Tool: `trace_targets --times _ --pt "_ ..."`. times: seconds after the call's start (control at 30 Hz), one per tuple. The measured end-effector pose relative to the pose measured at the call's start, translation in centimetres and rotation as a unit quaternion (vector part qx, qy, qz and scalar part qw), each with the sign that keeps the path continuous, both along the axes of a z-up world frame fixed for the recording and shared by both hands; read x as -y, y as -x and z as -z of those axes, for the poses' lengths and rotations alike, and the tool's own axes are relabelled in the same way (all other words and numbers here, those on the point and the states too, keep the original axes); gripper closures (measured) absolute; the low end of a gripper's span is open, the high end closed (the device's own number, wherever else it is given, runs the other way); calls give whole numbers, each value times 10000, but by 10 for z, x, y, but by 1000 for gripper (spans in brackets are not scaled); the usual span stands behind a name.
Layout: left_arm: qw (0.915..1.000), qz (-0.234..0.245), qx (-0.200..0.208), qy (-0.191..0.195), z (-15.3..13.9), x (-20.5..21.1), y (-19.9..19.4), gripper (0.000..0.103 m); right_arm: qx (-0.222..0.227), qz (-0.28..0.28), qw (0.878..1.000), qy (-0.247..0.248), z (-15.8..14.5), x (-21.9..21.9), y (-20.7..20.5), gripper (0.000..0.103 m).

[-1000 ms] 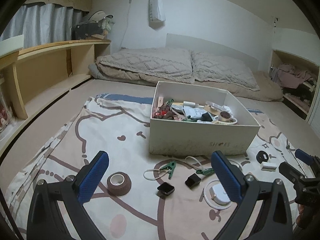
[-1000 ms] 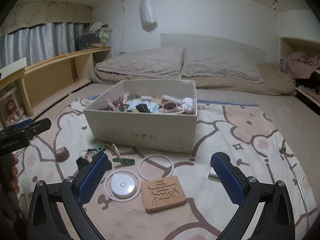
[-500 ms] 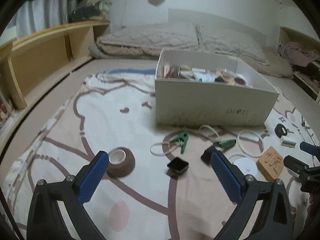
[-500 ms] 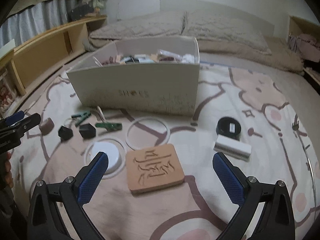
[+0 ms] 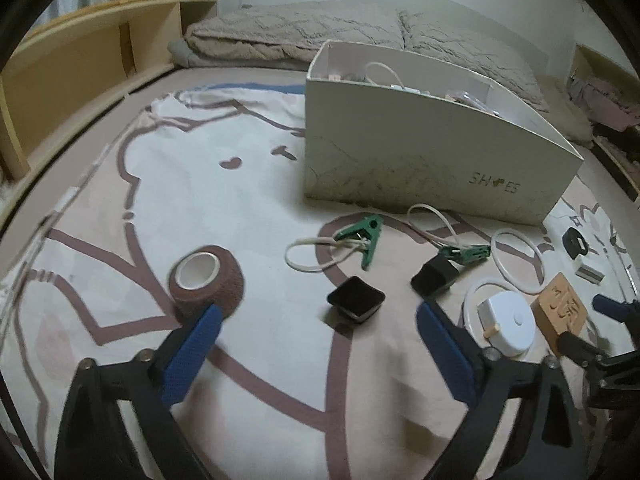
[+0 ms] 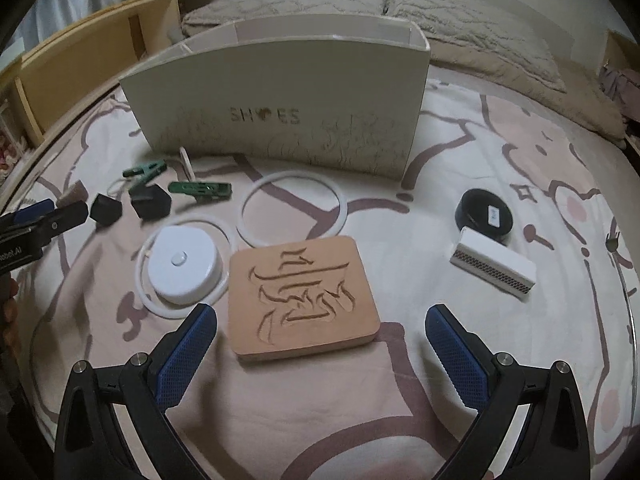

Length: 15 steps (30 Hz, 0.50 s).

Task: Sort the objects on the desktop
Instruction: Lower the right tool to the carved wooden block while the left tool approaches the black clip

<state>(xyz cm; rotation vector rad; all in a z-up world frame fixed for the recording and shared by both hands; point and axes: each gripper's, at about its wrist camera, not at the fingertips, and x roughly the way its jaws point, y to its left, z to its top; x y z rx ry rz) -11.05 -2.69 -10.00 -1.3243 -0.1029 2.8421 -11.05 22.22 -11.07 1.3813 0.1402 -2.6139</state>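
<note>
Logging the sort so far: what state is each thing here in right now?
White cardboard shoe box: open-topped, upright.
Tan carved wooden block: flat, untouched.
Brown tape roll: on its side.
White round tape measure: lying flat.
Left gripper: closing, empty.
Right gripper: open, empty.

Both grippers: black plastic frames, 2 fingers ea. w/ blue textured pads point(image 6: 187, 354), silver screws at pivots. Left gripper point(image 5: 316, 350) body, seen from right cam, carries partial white lettering.
</note>
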Motion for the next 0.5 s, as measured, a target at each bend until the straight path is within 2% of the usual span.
trace_targets --times 0.2,0.33,0.5 --pt "9996 94 126 -222 8 -3 8 35 81 -120 9998 -150 11 2 5 0" --pt "9993 161 178 -298 12 -6 13 40 61 -147 9997 -165 14 3 6 0" --pt "9983 214 304 -441 18 -7 17 58 38 -116 9999 -75 15 1 6 0"
